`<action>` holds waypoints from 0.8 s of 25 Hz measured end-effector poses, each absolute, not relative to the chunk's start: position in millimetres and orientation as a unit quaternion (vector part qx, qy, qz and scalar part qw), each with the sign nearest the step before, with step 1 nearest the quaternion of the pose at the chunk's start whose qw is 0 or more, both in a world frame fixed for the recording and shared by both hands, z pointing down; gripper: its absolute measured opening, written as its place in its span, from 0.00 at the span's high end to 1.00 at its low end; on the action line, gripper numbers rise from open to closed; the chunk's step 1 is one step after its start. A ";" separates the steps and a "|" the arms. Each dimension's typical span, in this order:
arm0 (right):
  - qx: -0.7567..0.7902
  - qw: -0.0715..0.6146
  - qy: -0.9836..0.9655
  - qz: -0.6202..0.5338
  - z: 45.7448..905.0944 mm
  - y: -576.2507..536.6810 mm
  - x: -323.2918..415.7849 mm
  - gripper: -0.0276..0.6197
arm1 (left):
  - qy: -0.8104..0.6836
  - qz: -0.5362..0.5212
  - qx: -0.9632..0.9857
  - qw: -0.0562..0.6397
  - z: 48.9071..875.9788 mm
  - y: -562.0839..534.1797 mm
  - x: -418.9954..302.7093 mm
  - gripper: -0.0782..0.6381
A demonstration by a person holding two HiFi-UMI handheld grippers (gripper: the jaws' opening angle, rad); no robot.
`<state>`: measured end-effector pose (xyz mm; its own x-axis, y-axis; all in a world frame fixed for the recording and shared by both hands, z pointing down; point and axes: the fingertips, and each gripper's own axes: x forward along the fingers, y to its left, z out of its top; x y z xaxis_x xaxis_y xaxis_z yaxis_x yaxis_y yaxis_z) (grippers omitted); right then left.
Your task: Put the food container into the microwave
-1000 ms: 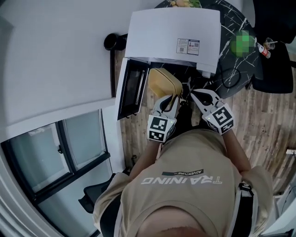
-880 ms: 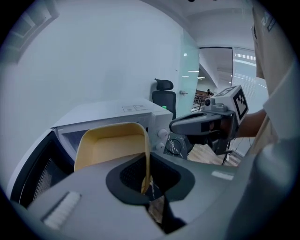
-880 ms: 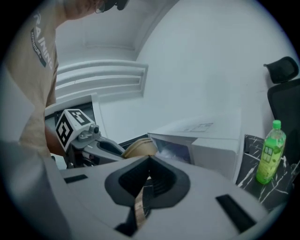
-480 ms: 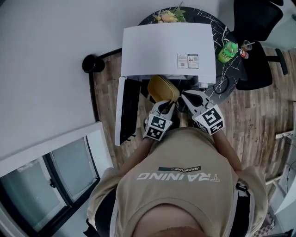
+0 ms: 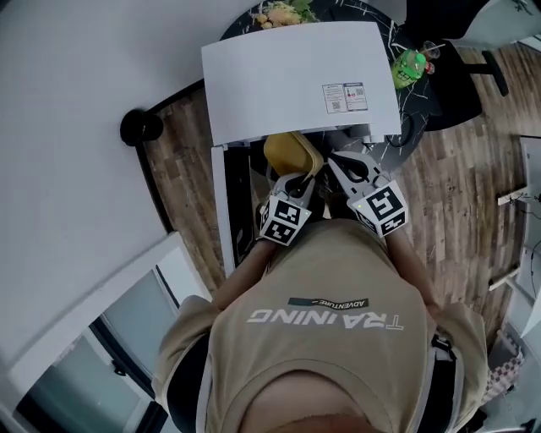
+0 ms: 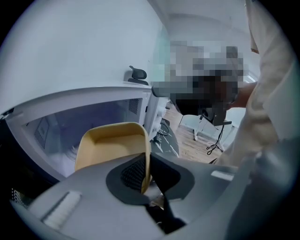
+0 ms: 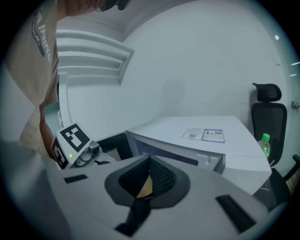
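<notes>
The white microwave (image 5: pixel 287 76) stands with its door (image 5: pixel 237 203) swung open to the left. A yellow food container (image 5: pixel 292 154) hangs at the mouth of the cavity (image 6: pixel 70 126), its far end just under the microwave's front edge. My left gripper (image 5: pixel 300 179) is shut on the container's right rim (image 6: pixel 146 154); the tub (image 6: pixel 110 145) is empty and tilts up ahead of the jaws. My right gripper (image 5: pixel 338 162) hovers right of the container, jaws together with nothing held (image 7: pixel 151 161). It faces the microwave's top (image 7: pixel 197 133).
The microwave sits on a round dark marble table (image 5: pixel 397 127) with a black cable. A green bottle (image 5: pixel 409 66) and a black chair (image 7: pixel 268 108) are at the right, a plate of food (image 5: pixel 279 13) behind. A black round object (image 5: pixel 139 127) sits on the wood floor.
Both grippers and the yellow container have moved forward to the microwave opening; the container's far end now sits under the microwave's front edge. The head view has shifted.
</notes>
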<state>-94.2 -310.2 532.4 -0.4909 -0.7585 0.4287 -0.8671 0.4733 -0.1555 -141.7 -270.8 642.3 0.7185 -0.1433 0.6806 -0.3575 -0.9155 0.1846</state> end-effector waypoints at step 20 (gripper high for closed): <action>0.453 0.123 -0.867 0.166 527.1 -294.8 -88.3 0.94 | -0.117 0.424 0.897 0.047 649.1 -304.4 -127.0 0.85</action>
<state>-88.3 -294.8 527.1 -0.5594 -0.7450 0.3633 -0.8265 0.5345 -0.1767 -127.0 -304.4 649.1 0.6127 -0.1694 0.7719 -0.2487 -0.9685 -0.0151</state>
